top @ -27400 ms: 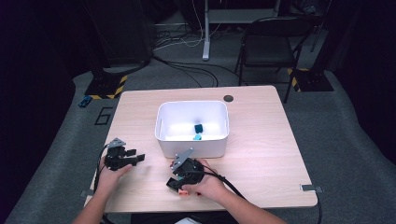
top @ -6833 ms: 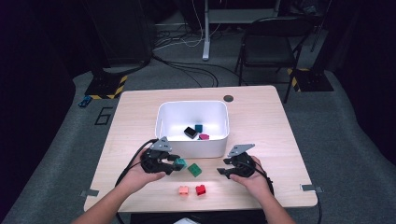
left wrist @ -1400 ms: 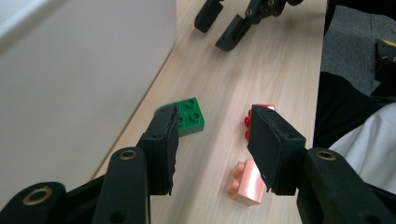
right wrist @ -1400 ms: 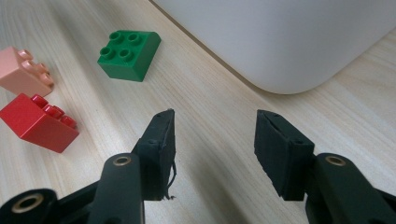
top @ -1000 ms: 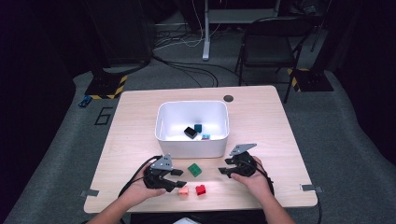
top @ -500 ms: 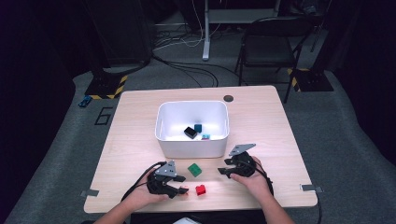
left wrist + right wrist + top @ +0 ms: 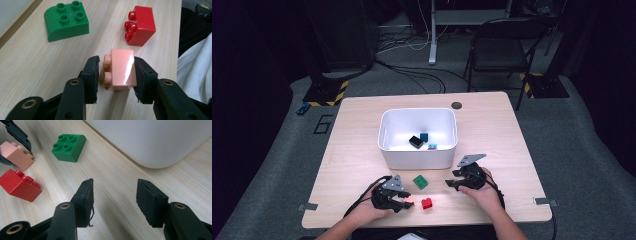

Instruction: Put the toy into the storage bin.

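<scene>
Left gripper (image 7: 115, 72) has shifted right along table's front edge, jaws now either side of small pink plastic brick (image 7: 121, 69), which lies on its side on light wooden table (image 7: 352, 145); jaws close against it, full contact hard to confirm. Red plastic brick (image 7: 140, 25) just beyond, green curved brick (image 7: 66, 21) farther off. Right gripper (image 7: 115, 195) gapes wide, empty, near white plastic tub (image 7: 417, 150).

A light wooden table (image 7: 492, 125) stands on grey carpet (image 7: 577, 135) in a dim room. Beyond its far edge are a black chair (image 7: 502, 47), loose floor cables (image 7: 412, 75), and yellow-black striped bases (image 7: 324, 92).
</scene>
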The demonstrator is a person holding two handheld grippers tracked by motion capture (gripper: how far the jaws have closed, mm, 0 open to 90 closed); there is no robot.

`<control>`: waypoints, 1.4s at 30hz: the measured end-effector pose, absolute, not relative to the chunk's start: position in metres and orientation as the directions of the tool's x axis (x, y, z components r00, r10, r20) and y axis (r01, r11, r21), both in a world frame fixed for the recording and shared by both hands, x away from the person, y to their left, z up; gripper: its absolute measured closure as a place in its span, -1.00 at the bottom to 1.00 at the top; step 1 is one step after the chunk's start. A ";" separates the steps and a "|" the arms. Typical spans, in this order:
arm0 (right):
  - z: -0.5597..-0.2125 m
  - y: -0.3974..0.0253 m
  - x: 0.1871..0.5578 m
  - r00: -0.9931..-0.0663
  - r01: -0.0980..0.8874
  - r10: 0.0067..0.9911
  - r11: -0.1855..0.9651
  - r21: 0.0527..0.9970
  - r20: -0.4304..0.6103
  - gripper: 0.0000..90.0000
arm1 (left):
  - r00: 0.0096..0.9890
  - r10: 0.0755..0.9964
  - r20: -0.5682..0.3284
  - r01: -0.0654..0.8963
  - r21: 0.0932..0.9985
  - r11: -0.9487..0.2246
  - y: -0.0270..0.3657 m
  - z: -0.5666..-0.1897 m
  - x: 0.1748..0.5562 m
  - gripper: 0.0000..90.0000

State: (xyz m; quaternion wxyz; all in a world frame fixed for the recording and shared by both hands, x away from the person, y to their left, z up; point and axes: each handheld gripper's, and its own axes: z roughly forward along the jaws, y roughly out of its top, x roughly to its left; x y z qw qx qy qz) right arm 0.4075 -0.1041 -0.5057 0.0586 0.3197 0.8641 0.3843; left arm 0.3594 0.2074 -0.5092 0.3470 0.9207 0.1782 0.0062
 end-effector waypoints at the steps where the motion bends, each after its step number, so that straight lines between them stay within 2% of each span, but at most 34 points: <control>1: -0.506 -0.104 0.408 -0.789 0.507 0.597 0.501 0.702 0.144 0.06 | 0.936 0.333 -0.111 0.323 0.642 -0.695 0.207 -0.510 0.359 0.40; 6: -0.506 -0.105 0.408 -0.790 0.506 0.597 0.501 0.702 0.142 0.06 | 0.933 0.344 -0.108 0.330 0.640 -0.694 0.208 -0.509 0.361 0.46; 22: -0.506 -0.105 0.408 -0.789 0.508 0.598 0.501 0.701 0.144 0.06 | 0.922 0.377 -0.089 0.337 0.667 -0.665 0.211 -0.480 0.370 0.47; 42: -0.505 -0.105 0.408 -0.787 0.510 0.599 0.497 0.702 0.147 0.06 | 0.919 0.385 -0.081 0.327 0.702 -0.633 0.215 -0.410 0.385 0.47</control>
